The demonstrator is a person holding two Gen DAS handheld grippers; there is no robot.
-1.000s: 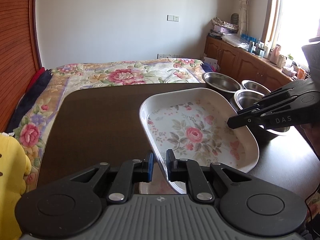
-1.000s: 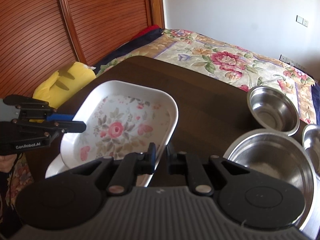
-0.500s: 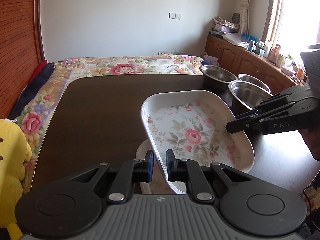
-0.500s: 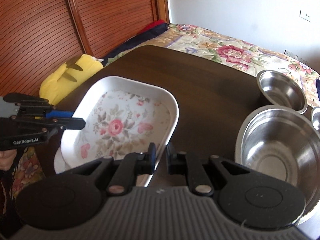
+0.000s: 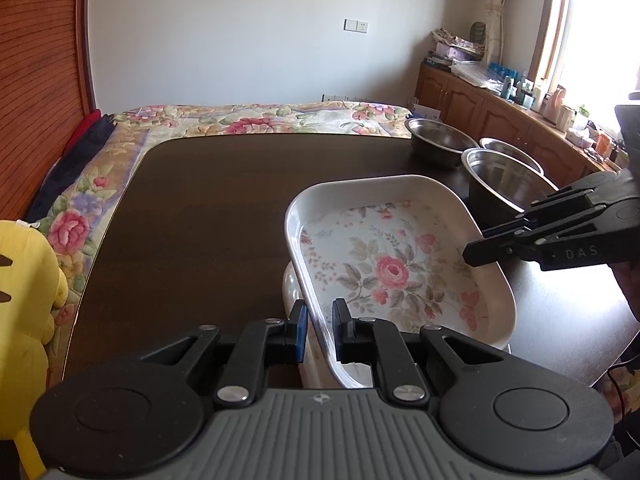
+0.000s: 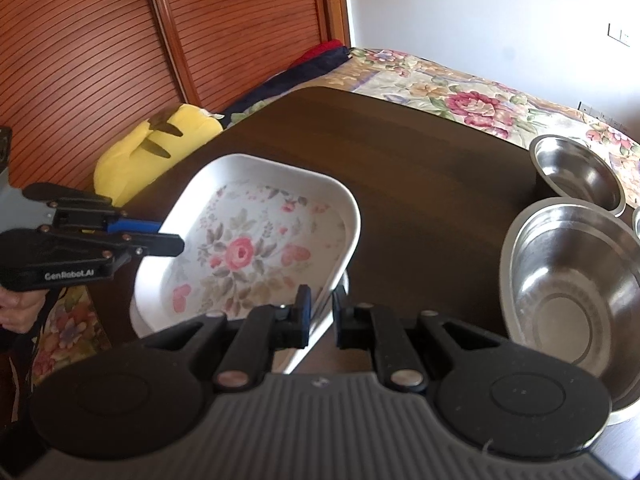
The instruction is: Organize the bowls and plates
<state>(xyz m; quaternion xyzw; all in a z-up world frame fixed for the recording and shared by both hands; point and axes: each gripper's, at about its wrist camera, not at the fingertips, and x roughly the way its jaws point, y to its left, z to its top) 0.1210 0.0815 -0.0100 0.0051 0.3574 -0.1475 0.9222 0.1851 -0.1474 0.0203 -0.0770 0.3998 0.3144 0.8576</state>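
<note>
Left wrist, floral plate (image 5: pixel 394 264), both grippers clamped

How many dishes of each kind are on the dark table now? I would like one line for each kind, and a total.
Floral rectangular plate, held by both grippers: 1
White dish partly hidden under it: 1
Steel bowls: 3
Total: 5

Seemingly a home bedroom: floral bedspread (image 5: pixel 256 122), wooden wardrobe doors (image 6: pixel 120 48), window cabinets (image 5: pixel 480 100)
</note>
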